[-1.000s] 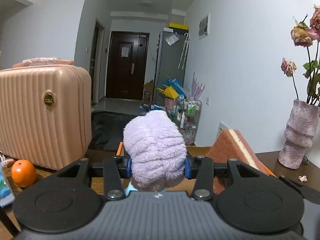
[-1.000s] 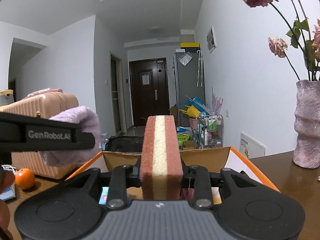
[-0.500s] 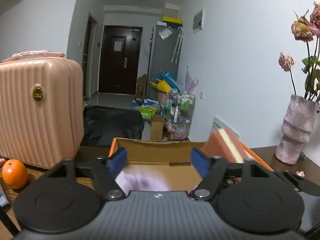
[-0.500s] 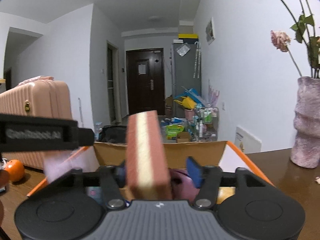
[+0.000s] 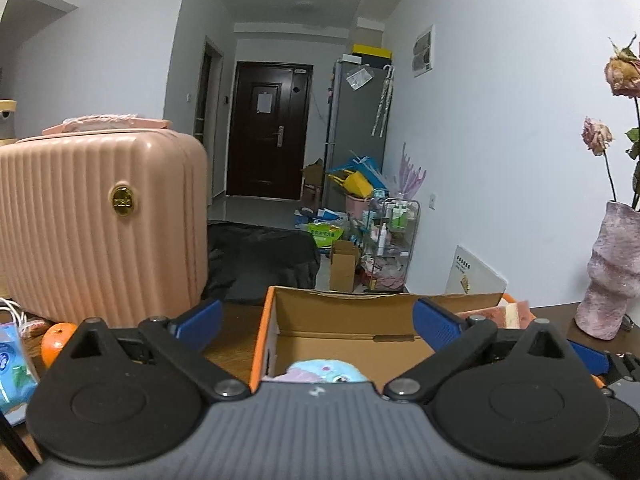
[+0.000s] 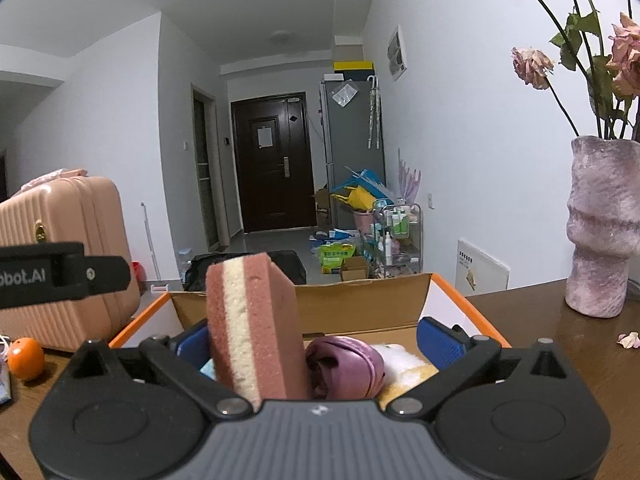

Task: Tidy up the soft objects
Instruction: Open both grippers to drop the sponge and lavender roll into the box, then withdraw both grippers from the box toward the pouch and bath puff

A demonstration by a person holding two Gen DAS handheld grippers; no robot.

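Note:
An open cardboard box [image 5: 344, 312] with orange edges stands on the wooden table; it also shows in the right wrist view [image 6: 360, 308]. My left gripper [image 5: 318, 326] is open and empty above the box's left side. A pale blue and lilac soft toy [image 5: 324, 372] lies in the box below it. My right gripper [image 6: 316, 342] is open; the red and cream sponge [image 6: 252, 324] leans tilted against its left finger, standing in the box. A purple soft item [image 6: 344, 364] and a white-yellow plush [image 6: 404, 368] lie in the box.
A pink suitcase [image 5: 100, 220] stands left of the box, with an orange [image 5: 56, 342] and a blue packet [image 5: 12, 372] in front of it. A pink vase [image 6: 600, 228] with dried roses stands on the table at the right. The left gripper's arm [image 6: 60, 272] crosses the right view's left side.
My left gripper opened and let the lilac fluffy item drop into the box. My right gripper opened and the sponge tipped left and sank into the box.

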